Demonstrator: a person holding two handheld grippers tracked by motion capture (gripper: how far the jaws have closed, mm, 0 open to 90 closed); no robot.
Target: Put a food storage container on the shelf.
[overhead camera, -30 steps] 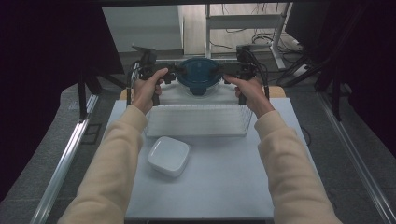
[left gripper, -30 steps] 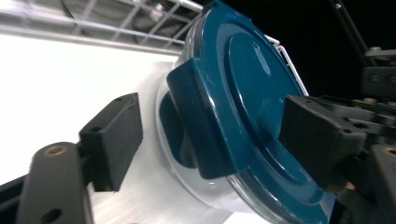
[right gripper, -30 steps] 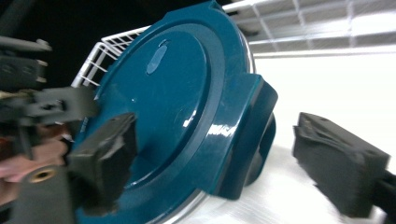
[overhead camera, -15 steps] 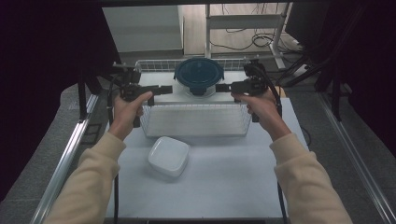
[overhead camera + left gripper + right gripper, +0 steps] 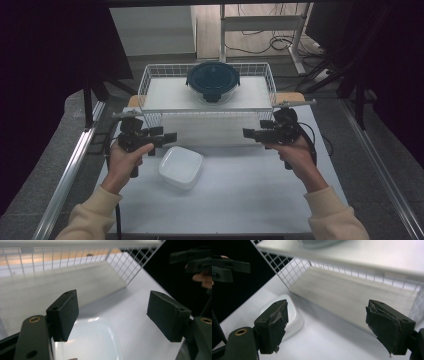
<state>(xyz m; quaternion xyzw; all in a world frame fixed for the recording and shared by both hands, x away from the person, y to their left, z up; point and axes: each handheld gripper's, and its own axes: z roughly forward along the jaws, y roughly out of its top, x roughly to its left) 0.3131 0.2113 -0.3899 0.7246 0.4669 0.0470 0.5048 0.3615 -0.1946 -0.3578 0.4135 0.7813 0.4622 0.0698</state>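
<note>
A dark blue lidded bowl (image 5: 213,80) stands on the top shelf of a white wire rack (image 5: 165,92). On the table in front lies a white square dish (image 5: 181,166) (image 5: 92,340) (image 5: 292,312). My left gripper (image 5: 167,137) (image 5: 113,305) hovers just left of the dish, pointing right. It is open; its jaws have just been closing a little with nothing between them. My right gripper (image 5: 248,133) (image 5: 327,315) is open and empty in front of the rack's right end, pointing left.
Under the top shelf, the rack's pale lower board (image 5: 210,131) (image 5: 50,290) (image 5: 352,292) lies behind both grippers. The white tabletop (image 5: 240,195) spreads toward the person. Metal rails (image 5: 70,170) run along both sides, and cables lie on the floor behind.
Both hands have drawn back from either side of the bowl, spread apart, and come down in front of the rack. The bowl stays on the top shelf.
</note>
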